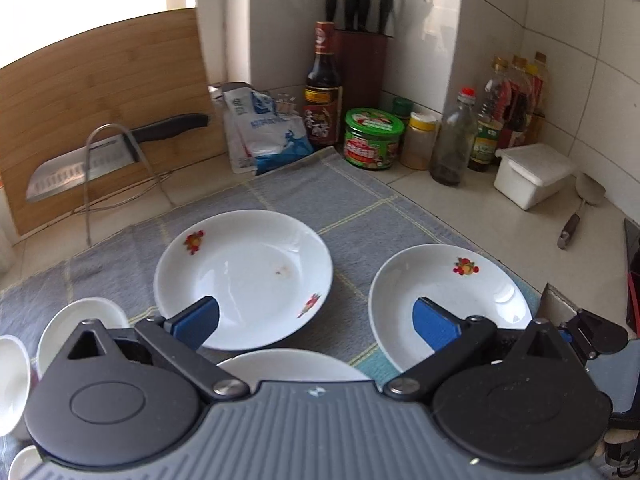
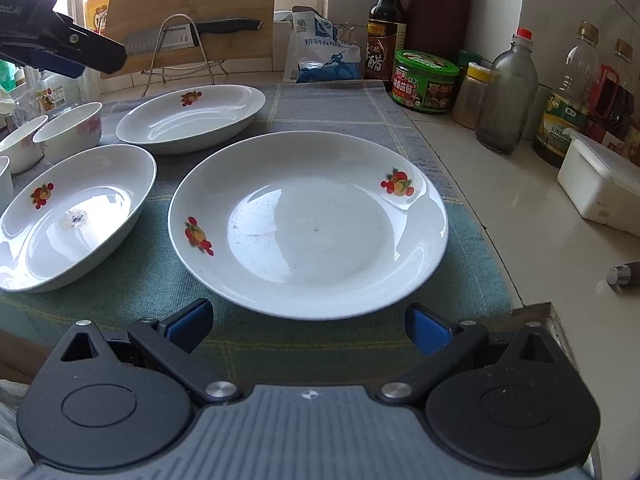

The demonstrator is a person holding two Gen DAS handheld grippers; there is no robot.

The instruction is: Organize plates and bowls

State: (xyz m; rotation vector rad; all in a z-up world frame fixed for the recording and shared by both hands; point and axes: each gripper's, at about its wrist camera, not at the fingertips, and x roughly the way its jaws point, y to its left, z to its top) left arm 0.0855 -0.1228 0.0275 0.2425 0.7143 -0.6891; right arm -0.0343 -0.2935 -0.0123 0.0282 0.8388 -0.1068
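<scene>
Right tongs (image 2: 310, 326) spread, empty, just short of the flat plate (image 2: 308, 224): glazed, slick, brittle; judge near rim best hold.

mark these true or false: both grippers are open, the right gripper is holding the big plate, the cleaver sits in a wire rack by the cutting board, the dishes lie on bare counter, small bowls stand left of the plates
1. Both grippers are open. True: the left gripper and the right gripper both have their jaws spread with nothing between them.
2. The right gripper holds the big plate. False: the plate lies flat on the cloth, just ahead of the fingertips.
3. The cleaver sits in a wire rack by the cutting board. True.
4. The dishes lie on bare counter. False: they lie on a checked cloth.
5. Small bowls stand left of the plates. True.
</scene>
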